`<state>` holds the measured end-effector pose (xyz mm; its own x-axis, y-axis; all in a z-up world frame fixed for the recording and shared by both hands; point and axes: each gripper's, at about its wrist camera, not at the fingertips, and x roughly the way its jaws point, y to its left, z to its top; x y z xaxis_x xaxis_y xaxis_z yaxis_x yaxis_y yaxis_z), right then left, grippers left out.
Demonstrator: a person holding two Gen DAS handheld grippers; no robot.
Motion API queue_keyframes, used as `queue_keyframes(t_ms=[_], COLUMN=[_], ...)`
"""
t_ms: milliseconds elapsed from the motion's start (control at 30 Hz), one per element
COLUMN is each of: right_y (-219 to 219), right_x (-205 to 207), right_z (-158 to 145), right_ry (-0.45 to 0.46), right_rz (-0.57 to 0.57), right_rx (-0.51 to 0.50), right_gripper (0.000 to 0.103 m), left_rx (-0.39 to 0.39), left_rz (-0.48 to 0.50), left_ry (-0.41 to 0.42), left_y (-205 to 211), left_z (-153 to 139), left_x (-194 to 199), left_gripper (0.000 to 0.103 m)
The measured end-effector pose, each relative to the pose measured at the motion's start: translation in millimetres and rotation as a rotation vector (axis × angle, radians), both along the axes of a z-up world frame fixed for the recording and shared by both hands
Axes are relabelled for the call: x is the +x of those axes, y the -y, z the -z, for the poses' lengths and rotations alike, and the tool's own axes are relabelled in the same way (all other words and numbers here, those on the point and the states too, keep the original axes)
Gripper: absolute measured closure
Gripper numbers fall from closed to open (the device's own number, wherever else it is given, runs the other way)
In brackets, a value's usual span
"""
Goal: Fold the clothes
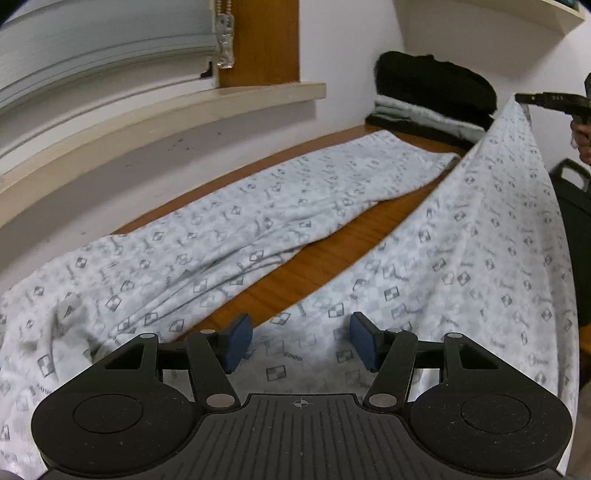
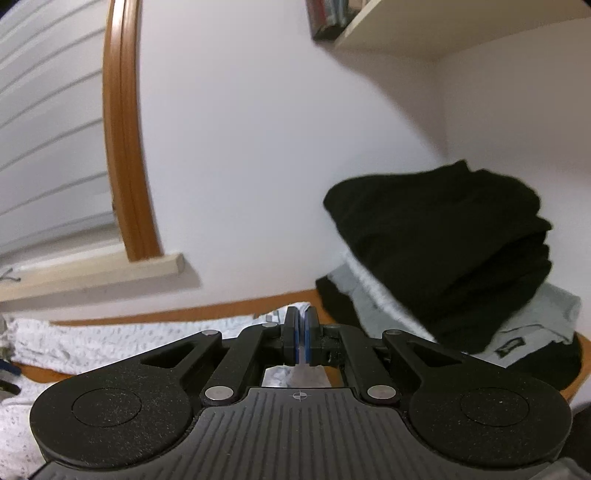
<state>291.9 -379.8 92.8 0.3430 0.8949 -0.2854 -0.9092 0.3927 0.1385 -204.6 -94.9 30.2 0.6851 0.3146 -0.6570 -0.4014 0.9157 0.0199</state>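
Light grey patterned trousers [image 1: 258, 229] lie along the wooden table [image 1: 325, 254]. One leg rests flat by the wall. The other leg [image 1: 480, 236] is lifted at its far end by my right gripper [image 1: 524, 99], seen at the upper right of the left wrist view. My left gripper [image 1: 301, 341] hovers open over the waist area, blue pads [image 1: 242, 341] apart with cloth below them. In the right wrist view my right gripper [image 2: 300, 332] is shut on a thin fold of the trousers' fabric [image 2: 301, 354], raised above the table.
A stack of folded clothes, black garment [image 2: 443, 236] on top of grey ones [image 2: 532, 325], sits at the table's far end against the white wall. A window sill [image 1: 166, 122] and blinds run along the left. A shelf [image 2: 388, 33] hangs above. A dark chair [image 1: 572, 206] stands at right.
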Motion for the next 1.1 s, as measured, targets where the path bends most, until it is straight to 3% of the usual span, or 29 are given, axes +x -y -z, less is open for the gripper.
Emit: queue_keyframes(t_ms=[100, 167, 367, 500, 633, 767, 867, 900, 967, 1033, 1100], right_y=[11, 16, 32, 48, 39, -17, -38, -48, -86, -124, -138], right_x=[-2, -4, -10, -15, -14, -10, -5, -1, 12, 22, 23], right_z=[1, 2, 0, -10, -15, -1, -3, -2, 6, 23, 34], right_ry=[0.006, 0.009, 0.013, -0.01, -0.017, 0.034, -0.01, -0.024, -0.032, -0.055, -0.063], right_rz=[0.008, 0.009, 0.012, -0.001, 0.006, 0.052, 0.045, 0.052, 0.083, 0.042, 0.04], right_rx=[0.012, 0.011, -0.01, 0.03, 0.078, -0.006, 0.05, 0.053, -0.036, -0.154, -0.202], right_gripper=[0.099, 0.099, 0.099, 0.099, 0.099, 0.099, 0.099, 0.099, 0.099, 0.097, 0.081], left_rx=[-0.005, -0.005, -0.006, -0.004, 0.045, 0.088, 0.063, 0.053, 0.029, 0.021, -0.004], left_rz=[0.007, -0.01, -0.061, -0.094, -0.128, -0.162, -0.202, -0.219, -0.21, -0.209, -0.221], left_ry=[0.049, 0.105, 0.273, 0.373, 0.266, 0.169, 0.217, 0.148, 0.072, 0.057, 0.084], left_y=[0, 0, 1, 1, -9, -18, -29, -42, -56, -63, -68], left_z=[-5, -15, -44, -62, -49, -36, -38, -28, -11, -2, 2], left_x=[-6, -15, -41, -56, -27, -1, -8, 0, 14, 19, 15], left_gripper=[0.062, 0.1, 0.1, 0.1, 0.1, 0.1, 0.1, 0.1, 0.1, 0.1, 0.1])
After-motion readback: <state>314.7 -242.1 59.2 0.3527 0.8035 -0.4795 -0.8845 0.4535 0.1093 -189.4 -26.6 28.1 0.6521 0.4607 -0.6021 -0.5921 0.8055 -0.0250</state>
